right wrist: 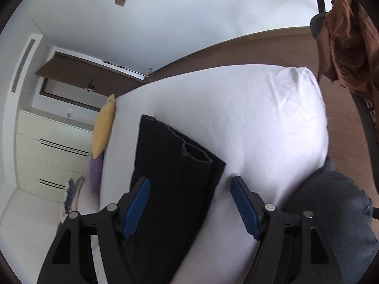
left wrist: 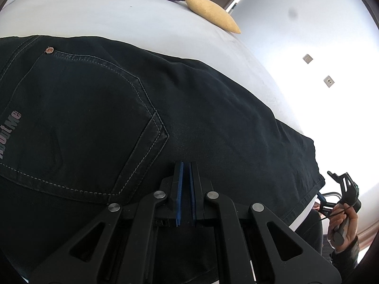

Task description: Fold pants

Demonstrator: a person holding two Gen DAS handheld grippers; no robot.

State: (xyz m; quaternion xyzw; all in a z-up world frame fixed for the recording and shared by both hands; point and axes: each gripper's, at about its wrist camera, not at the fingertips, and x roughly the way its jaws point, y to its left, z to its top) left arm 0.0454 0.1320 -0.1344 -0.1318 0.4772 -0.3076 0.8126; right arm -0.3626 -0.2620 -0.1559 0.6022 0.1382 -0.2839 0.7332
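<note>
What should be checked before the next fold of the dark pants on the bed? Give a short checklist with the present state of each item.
1. Left gripper shut over the seat of the pants: ok; whether cloth is pinched between its pads, cannot tell.
2. Right gripper open, pads off the cloth, above the leg ends: ok.
3. Legs stacked evenly: not ok, the hems are staggered.
4. Cloth flat around the back pocket: ok, only slight ripples.
5. Free bed sheet beside the legs: ok.
6. Yellow cushion and purple cushion apart from the pants: ok.
</note>
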